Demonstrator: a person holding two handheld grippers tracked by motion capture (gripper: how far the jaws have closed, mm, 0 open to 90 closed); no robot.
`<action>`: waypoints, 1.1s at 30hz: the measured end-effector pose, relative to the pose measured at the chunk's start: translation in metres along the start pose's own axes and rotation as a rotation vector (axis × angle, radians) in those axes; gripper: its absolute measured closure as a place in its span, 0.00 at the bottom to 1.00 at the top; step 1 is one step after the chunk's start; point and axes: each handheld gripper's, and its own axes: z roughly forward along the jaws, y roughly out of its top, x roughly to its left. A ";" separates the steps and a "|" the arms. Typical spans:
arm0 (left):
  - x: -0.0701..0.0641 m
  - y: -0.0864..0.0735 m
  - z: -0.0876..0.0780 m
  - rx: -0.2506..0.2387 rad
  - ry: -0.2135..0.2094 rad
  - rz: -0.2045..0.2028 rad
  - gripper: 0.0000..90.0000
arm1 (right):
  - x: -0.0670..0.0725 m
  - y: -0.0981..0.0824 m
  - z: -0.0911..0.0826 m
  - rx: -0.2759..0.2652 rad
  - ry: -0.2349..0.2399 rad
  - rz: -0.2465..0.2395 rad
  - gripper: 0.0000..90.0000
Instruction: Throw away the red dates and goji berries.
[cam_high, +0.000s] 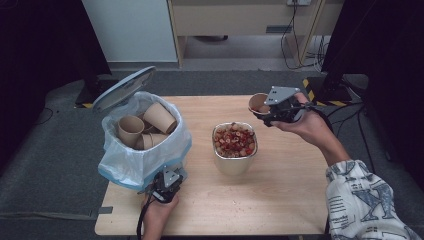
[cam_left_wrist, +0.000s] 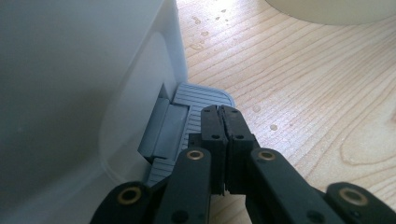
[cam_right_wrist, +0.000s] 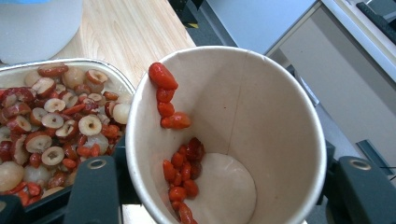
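A brown paper cup is tilted on its side above the table's right part, with my right gripper shut on it. Red berries cling to its inner wall and bottom. Below and left of it stands a metal bowl full of sliced dried fruit. My left gripper is shut with nothing between its jaws, its tips resting on the grey foot pedal of a white pedal bin.
The bin's lid stands raised. Its plastic liner holds several used paper cups. Water drops lie on the wooden table. Black stands and cables surround the table's far side.
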 end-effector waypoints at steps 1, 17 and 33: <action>0.000 0.000 0.000 0.000 0.000 0.001 0.98 | -0.001 0.000 0.000 -0.001 0.002 0.002 0.41; 0.000 0.000 0.000 -0.001 0.001 0.002 0.98 | -0.011 -0.009 -0.007 -0.017 0.042 0.095 0.41; 0.000 0.000 0.000 -0.001 0.001 0.003 0.98 | -0.021 -0.016 -0.009 -0.036 0.070 0.177 0.41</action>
